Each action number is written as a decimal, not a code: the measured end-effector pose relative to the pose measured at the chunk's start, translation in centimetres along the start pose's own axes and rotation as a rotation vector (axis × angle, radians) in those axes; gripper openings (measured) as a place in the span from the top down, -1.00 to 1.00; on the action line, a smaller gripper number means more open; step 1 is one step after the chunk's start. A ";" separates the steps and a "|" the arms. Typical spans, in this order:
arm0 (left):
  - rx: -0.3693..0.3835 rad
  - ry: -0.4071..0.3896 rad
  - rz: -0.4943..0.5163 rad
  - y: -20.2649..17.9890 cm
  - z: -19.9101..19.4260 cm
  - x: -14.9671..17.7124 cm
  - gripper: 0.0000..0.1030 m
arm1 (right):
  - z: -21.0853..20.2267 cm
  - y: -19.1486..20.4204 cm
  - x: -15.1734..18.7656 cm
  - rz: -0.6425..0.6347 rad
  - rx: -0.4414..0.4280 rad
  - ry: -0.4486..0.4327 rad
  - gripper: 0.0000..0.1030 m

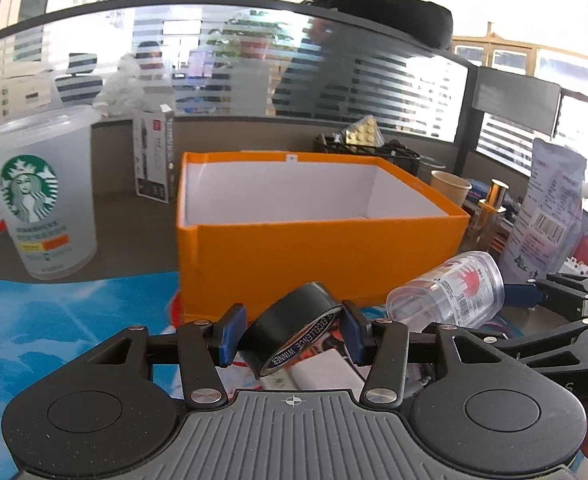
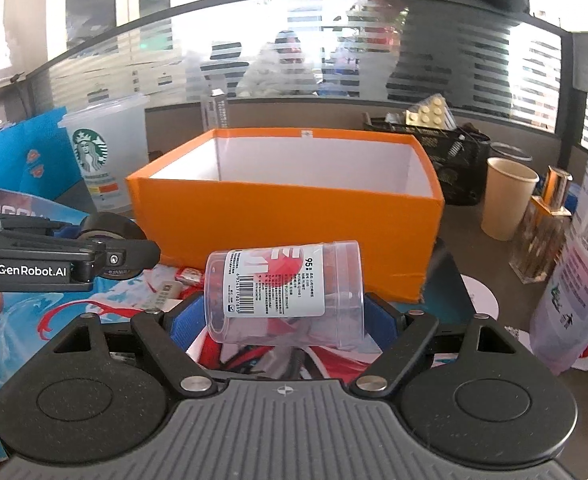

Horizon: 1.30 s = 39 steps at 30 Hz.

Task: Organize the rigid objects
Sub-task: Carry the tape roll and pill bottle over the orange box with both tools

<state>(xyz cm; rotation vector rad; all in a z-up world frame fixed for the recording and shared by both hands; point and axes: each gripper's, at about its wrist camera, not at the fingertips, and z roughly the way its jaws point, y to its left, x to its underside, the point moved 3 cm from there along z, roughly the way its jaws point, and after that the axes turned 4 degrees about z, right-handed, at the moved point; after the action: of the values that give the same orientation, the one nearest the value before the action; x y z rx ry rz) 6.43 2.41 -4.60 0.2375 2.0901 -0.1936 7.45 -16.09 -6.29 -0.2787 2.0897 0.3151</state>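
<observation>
An open orange box point(image 1: 318, 256) with a white inside stands ahead of both grippers; it also shows in the right wrist view point(image 2: 286, 220). My left gripper point(image 1: 292, 334) is shut on a tilted roll of black tape point(image 1: 290, 332), held just in front of the box. My right gripper point(image 2: 284, 320) is shut on a clear plastic cup point(image 2: 286, 292) with a printed label, held on its side in front of the box. The cup point(image 1: 450, 292) and the right gripper show at the right of the left wrist view. The tape point(image 2: 106, 226) and the left gripper show at the left of the right wrist view.
A frosted Starbucks cup point(image 1: 40, 196) stands left of the box. A paper cup point(image 2: 508, 198), a gold-capped bottle point(image 2: 546, 232), a plastic pouch point(image 2: 574, 272) and a black basket point(image 2: 450, 152) stand to the right. Printed packets point(image 2: 74, 304) lie under the grippers. A glass partition runs behind.
</observation>
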 end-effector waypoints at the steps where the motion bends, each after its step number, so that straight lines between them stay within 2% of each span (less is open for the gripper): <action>1: -0.003 -0.005 0.000 0.2 -0.2 -0.1 0.06 | 0.0 0.4 -0.2 -0.007 -0.003 -0.001 -0.57; 14: -0.031 -0.064 -0.004 1.6 -2.9 -1.9 0.06 | -0.9 3.7 -2.9 -0.099 -0.029 -0.037 -0.57; 31: -0.047 -0.098 -0.012 2.2 -3.1 -4.5 0.05 | -0.6 4.8 -6.0 -0.158 -0.026 -0.068 -0.57; 39: -0.052 -0.094 -0.033 2.6 -1.8 -6.0 0.05 | 0.1 4.8 -7.3 -0.153 -0.042 -0.085 -0.57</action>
<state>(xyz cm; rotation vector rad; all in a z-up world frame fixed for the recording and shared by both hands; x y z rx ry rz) 8.52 4.84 1.40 0.1602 2.0035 -0.1671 9.67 -10.97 0.47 -0.4405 1.9668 0.2738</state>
